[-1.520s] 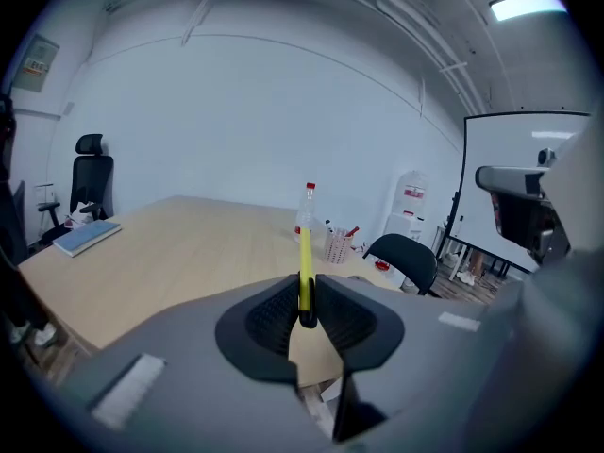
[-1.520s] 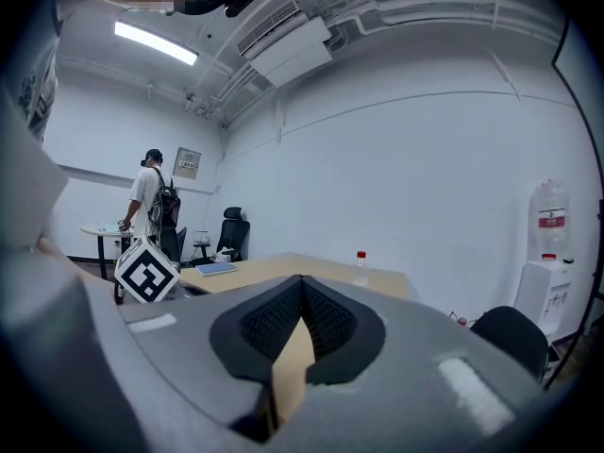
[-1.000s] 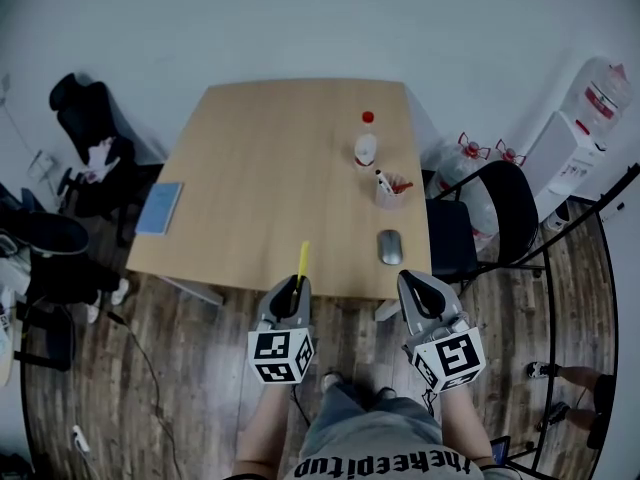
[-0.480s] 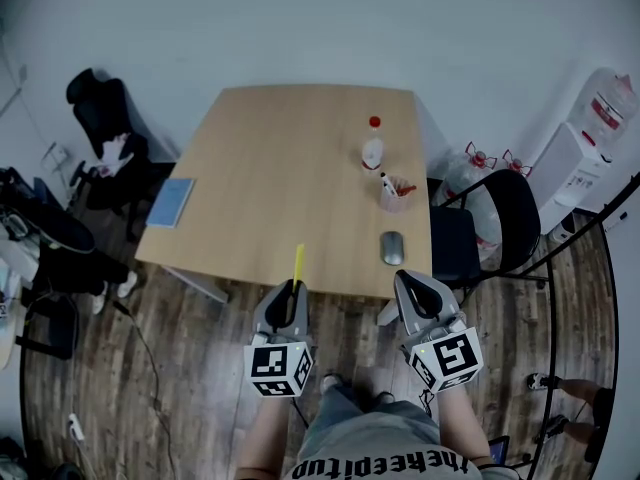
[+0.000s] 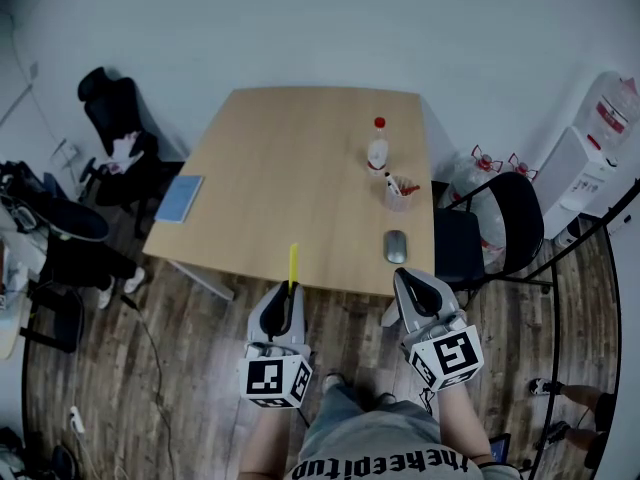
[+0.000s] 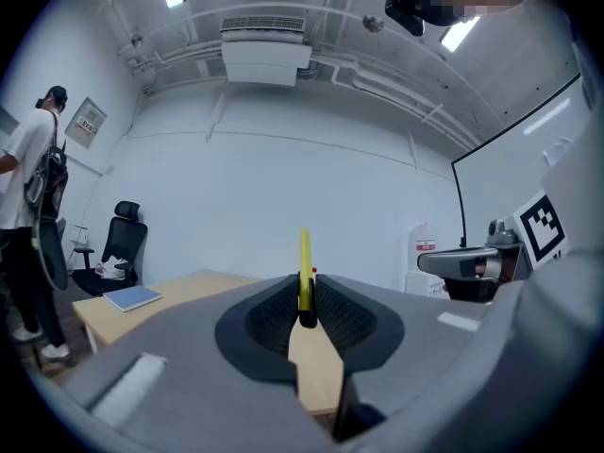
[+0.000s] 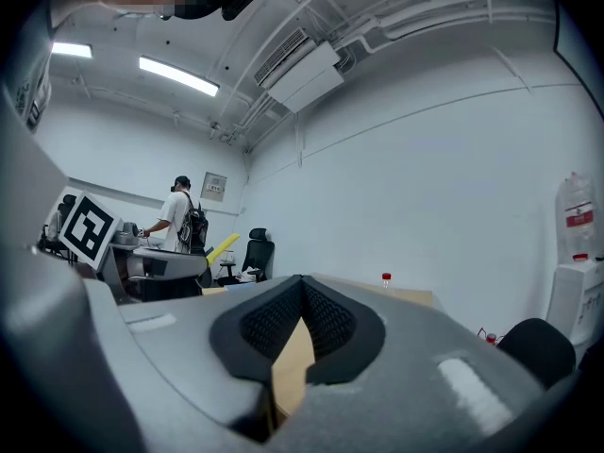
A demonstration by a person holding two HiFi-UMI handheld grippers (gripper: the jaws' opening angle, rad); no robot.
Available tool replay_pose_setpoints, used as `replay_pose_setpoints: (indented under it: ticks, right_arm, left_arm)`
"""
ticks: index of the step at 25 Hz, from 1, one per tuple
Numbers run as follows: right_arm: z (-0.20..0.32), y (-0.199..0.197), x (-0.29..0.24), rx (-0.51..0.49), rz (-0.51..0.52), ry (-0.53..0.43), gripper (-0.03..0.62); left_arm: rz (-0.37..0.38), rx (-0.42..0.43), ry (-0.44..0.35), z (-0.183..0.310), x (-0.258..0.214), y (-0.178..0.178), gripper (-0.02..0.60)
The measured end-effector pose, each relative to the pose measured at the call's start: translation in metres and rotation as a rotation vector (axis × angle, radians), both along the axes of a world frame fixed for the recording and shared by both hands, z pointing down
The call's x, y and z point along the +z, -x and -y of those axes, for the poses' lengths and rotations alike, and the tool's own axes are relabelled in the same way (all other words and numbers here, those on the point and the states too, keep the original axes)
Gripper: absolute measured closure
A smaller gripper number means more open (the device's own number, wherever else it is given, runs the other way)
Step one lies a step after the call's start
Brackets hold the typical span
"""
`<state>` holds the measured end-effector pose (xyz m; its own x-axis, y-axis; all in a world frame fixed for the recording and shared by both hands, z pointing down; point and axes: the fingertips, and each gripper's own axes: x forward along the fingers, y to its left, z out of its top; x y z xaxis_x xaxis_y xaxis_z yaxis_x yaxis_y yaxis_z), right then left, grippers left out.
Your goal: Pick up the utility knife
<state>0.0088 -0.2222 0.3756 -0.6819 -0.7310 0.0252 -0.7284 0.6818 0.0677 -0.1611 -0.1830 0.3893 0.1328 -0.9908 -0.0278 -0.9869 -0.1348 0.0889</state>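
Note:
The yellow utility knife [image 5: 293, 266] sticks out forward from my left gripper [image 5: 288, 290], which is shut on its rear end and holds it over the near edge of the wooden table [image 5: 290, 168]. In the left gripper view the utility knife [image 6: 305, 262] stands as a thin yellow strip pinched between the dark pads [image 6: 274, 314]. My right gripper [image 5: 412, 280] hovers level at the table's near right corner. In the right gripper view its jaws meet at the tips of the right gripper [image 7: 300, 286], with nothing between them.
On the table's right side stand a red-capped bottle [image 5: 378, 151], a cup of pens [image 5: 398, 190] and a grey mouse [image 5: 396, 246]. A blue notebook [image 5: 181, 198] lies at the left edge. A black chair [image 5: 500, 228] is to the right, an office chair [image 5: 115, 118] to the left.
My left gripper has risen and drawn back toward the person with the knife held in it. The right gripper has stayed where it was.

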Motion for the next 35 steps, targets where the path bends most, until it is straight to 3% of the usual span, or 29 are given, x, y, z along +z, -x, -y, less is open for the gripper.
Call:
replay_pose_setpoints:
  ticks: [16,35]
  right_arm:
    - [-0.016,-0.005,-0.012,-0.023,0.028,-0.024,0.592]
    - [-0.026,-0.001,-0.015,-0.031,0.033,-0.043,0.592]
  left_arm:
    - [-0.001,-0.056,-0.096,-0.033,-0.028,-0.003,0.503]
    - [-0.001,-0.083,-0.120,-0.051,-0.036,0.002,0.502]
